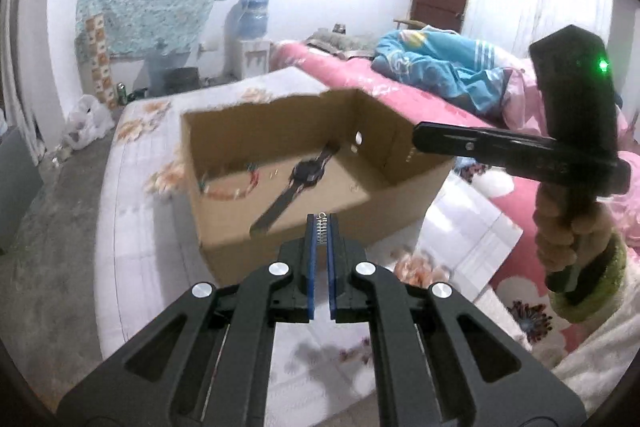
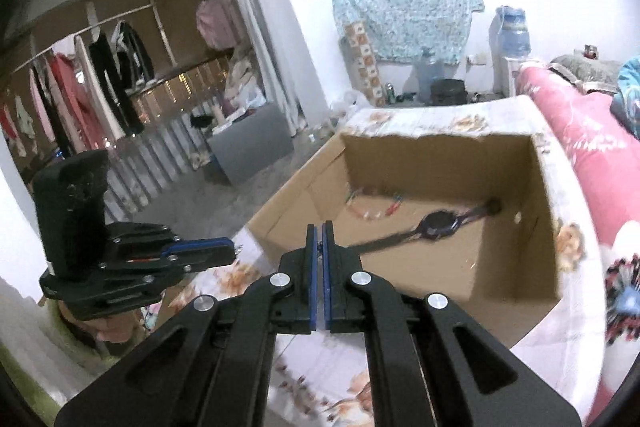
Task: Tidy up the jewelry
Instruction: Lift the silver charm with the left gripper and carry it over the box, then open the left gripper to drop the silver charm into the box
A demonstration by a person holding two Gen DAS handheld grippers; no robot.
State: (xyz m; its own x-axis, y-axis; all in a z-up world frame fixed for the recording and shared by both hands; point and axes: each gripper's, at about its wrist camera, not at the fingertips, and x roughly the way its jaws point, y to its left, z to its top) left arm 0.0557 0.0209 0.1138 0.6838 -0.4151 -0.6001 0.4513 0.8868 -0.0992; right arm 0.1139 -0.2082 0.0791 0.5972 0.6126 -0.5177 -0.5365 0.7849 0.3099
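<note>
Left wrist view shows our left gripper point(image 1: 321, 223) with its jaws closed on a small silver chain piece point(image 1: 322, 227); a short length of it stands out between the blue pads point(image 1: 311, 247). We judge it light, thin and slippery, so it is better to hold it across several links, as the pads do here.

In the right wrist view our right gripper point(image 2: 319, 233) is also closed. Something very small may sit between its tips, but we cannot tell what it is.

The cardboard box point(image 1: 400, 131) stands open on the flowered bed cover point(image 1: 132, 195), just in front of both grippers. Inside it lies a black wristwatch point(image 1: 308, 173), stretched flat on the bottom, and beside it a coloured bead bracelet point(image 1: 236, 187). Both are apart from the walls.
</note>
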